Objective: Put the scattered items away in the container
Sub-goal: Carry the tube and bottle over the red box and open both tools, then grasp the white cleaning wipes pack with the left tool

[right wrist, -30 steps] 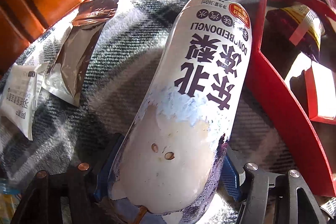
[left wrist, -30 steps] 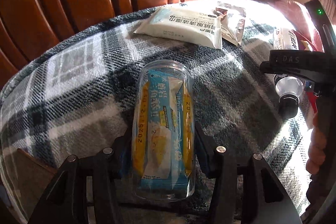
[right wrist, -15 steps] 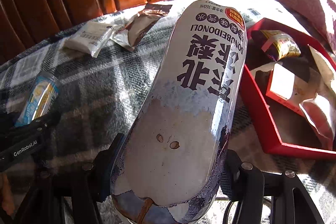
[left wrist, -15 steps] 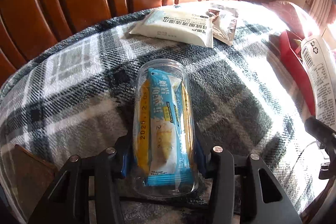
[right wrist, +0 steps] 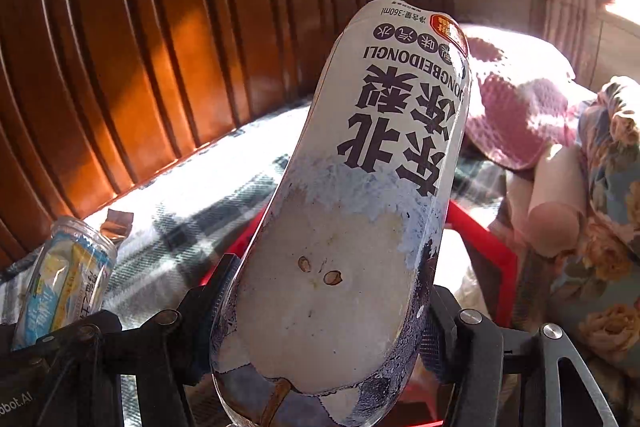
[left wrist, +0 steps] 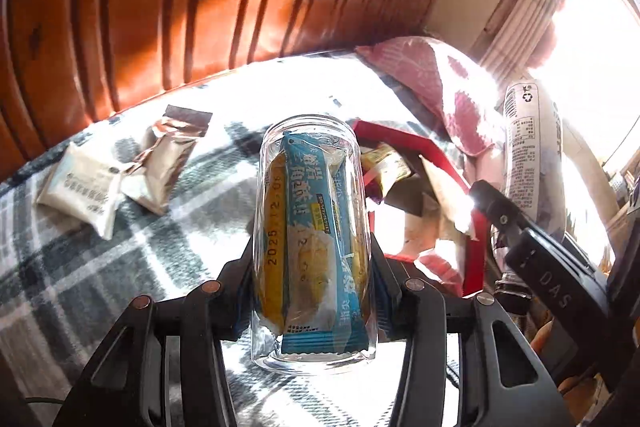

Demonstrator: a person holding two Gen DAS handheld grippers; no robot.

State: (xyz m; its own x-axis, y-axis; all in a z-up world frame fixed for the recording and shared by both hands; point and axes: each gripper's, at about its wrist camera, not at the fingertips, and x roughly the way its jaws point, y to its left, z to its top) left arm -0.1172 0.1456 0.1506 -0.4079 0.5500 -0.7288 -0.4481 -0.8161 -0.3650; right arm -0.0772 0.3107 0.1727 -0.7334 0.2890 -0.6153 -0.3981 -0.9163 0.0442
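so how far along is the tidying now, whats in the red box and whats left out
Partly done. Done: a few snack packets already lie in the red box. In hand: the left gripper is clamped on a clear jar of snack bars, and the right gripper on a white bottle; neither is in the box yet. Left: a white pouch and a brown packet on the plaid blanket.

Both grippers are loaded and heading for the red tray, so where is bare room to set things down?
The plaid blanket is bare between the two packets by the headboard and the red tray. The tray itself is crowded with wrappers, and the pink pillow hems its far side.
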